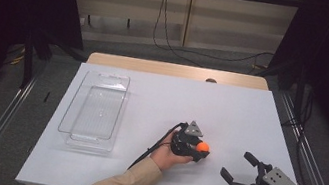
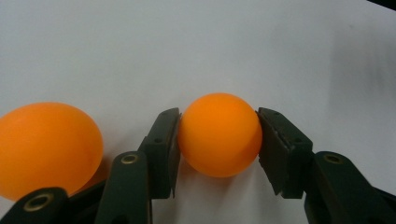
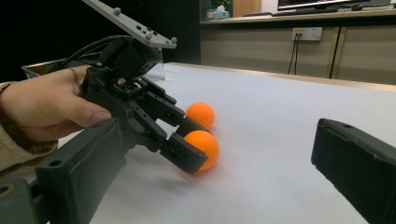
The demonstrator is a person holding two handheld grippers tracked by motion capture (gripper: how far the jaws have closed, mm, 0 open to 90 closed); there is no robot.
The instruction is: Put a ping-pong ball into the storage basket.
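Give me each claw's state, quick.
Left claw: closed on an orange ball resting on the table.
Right claw: open, holding nothing.

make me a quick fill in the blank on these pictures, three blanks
1. The left tool is closed on an orange ____.
2. The number of orange balls on the table is ____.
3. The right tool has its jaws ____.
4. The clear tray holds ____.

Missing words: ball; two; open; nothing

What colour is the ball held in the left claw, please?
Orange, plain and unpatterned; the ball shows best in the left gripper view.
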